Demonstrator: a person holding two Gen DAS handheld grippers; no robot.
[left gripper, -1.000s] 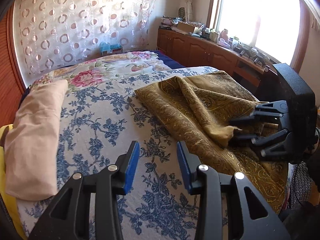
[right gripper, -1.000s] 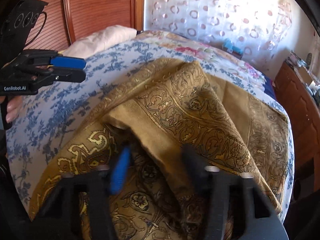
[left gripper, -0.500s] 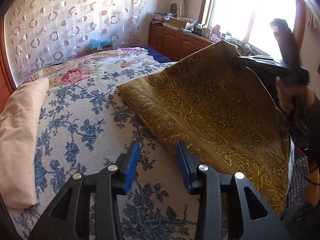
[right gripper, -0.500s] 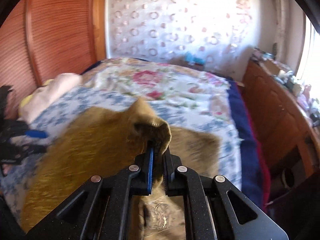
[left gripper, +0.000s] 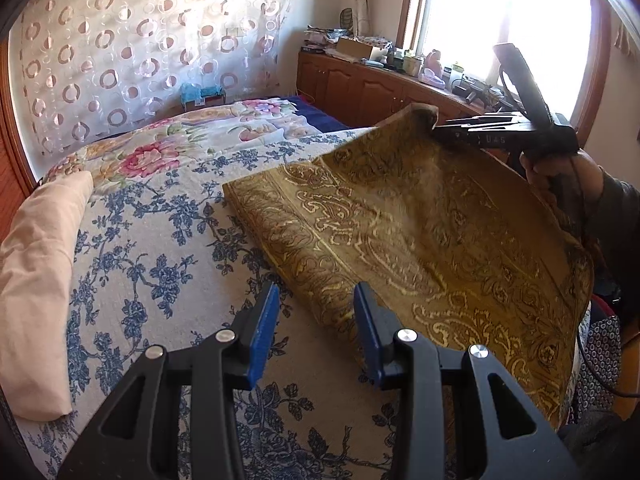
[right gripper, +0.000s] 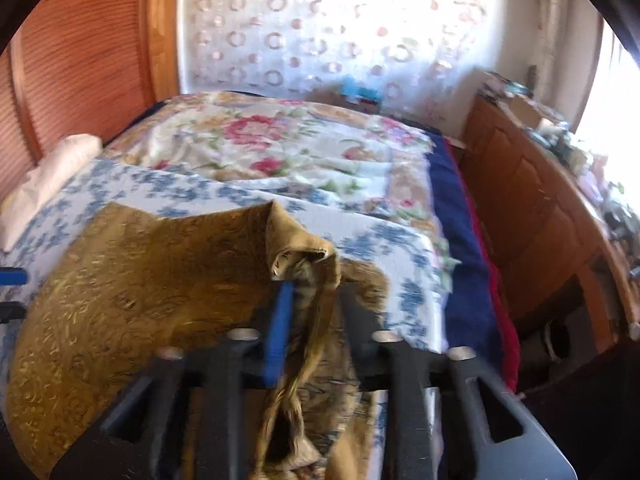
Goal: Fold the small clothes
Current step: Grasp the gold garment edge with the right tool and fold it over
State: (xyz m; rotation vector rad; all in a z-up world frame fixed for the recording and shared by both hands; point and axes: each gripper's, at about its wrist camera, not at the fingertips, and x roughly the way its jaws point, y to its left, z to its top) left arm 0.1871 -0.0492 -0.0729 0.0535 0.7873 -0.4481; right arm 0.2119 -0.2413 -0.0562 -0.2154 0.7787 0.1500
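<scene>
A gold patterned cloth (left gripper: 420,240) lies on the blue-flowered bedspread (left gripper: 152,264), its far right corner lifted in the air. In the left wrist view my right gripper (left gripper: 436,130) is at that raised corner, held by a hand. From the right wrist view the corner of the cloth (right gripper: 304,264) hangs loose between the fingers of the right gripper (right gripper: 316,292). Its jaws are opening and the pads stand off the fabric. My left gripper (left gripper: 316,312) is open and empty, low over the bedspread at the cloth's near left edge.
A peach pillow (left gripper: 40,280) lies along the left side of the bed. A pink-flowered quilt (left gripper: 192,140) covers the far end. Wooden cabinets (left gripper: 360,88) with clutter on top run under the window on the right. A wooden headboard (right gripper: 80,60) stands behind.
The right gripper shut on a corner of the crumpled cloth, lifted it and spread the cloth out; now its jaws have parted. The left gripper has hardly moved.
</scene>
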